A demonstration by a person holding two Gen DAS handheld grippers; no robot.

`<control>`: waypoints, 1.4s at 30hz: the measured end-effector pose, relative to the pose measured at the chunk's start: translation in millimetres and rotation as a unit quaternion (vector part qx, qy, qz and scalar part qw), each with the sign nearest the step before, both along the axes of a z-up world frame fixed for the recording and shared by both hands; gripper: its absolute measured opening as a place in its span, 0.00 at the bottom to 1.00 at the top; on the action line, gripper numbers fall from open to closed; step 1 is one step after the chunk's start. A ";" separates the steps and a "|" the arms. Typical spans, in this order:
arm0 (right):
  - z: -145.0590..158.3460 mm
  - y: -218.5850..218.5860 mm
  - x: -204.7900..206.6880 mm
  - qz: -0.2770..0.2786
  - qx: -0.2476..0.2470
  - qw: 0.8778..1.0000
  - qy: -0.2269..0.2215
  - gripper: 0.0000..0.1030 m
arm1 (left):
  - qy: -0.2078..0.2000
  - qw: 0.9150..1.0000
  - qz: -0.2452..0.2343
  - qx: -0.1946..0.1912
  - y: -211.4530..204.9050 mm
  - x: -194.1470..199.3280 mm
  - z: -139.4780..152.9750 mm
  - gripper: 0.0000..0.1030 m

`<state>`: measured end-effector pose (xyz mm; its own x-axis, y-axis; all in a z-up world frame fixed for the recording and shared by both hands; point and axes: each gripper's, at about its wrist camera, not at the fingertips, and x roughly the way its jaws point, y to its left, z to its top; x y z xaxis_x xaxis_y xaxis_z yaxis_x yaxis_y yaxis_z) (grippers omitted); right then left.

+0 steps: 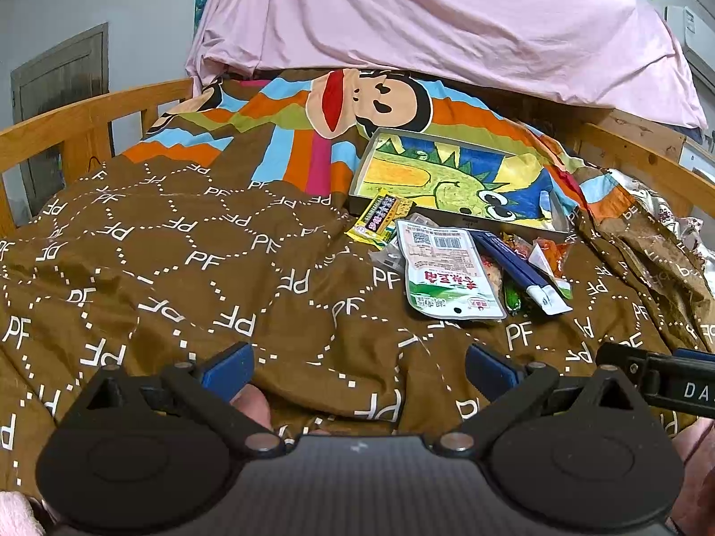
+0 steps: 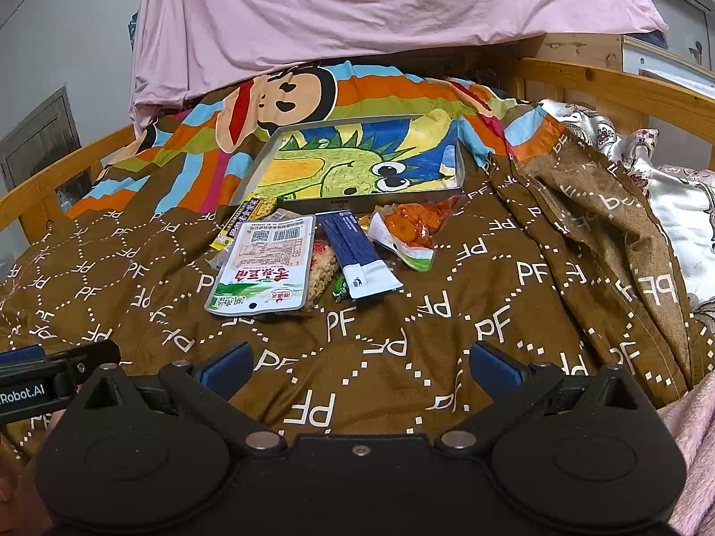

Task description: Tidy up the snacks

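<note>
While both the left gripper (image 1: pixel 359 370) and right gripper (image 2: pixel 359 368) hover wide apart and empty over the brown quilt (image 2: pixel 402 335), the snack packets (image 2: pixel 308 259) lie heaped just before the dinosaur tray (image 2: pixel 357 165).

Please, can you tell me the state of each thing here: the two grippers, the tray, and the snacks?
Left gripper: open, holding nothing.
Right gripper: open, holding nothing.
Tray: lying on the blanket, no snacks inside.
White packet: flat, back side up.
Blue packet: lying on the pile.
Orange snack bag: lying outside the tray.
</note>
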<state>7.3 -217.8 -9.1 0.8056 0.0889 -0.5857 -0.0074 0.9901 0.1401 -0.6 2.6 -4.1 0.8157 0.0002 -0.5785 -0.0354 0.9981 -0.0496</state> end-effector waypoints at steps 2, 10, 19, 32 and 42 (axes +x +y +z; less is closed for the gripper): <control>-0.1 0.0 0.1 0.000 0.000 1.000 0.000 0.99 | 0.000 1.000 0.004 0.005 -0.4 0.8 -1.8 1.00; 0.2 -0.7 0.1 0.000 0.000 1.000 0.000 0.99 | 0.008 1.000 -0.003 -0.006 3.1 2.7 -2.0 1.00; 6.9 -0.3 -5.3 0.005 0.009 1.000 -0.017 0.99 | 0.020 1.000 0.010 0.000 4.0 5.8 -5.2 1.00; 12.3 -20.7 21.9 0.015 0.060 0.998 0.001 0.99 | 0.044 0.998 0.005 -0.033 8.0 38.3 -14.3 1.00; 11.7 -35.2 81.0 0.075 0.037 0.996 0.015 0.99 | 0.048 0.998 -0.032 -0.019 -7.0 90.2 -17.7 1.00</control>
<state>88.3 -253.0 2.6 0.7622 0.2498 -0.5971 -0.1486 0.9654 0.2142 89.6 -4.4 -21.8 0.7544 -0.0740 -0.6522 0.0228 0.9960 -0.0866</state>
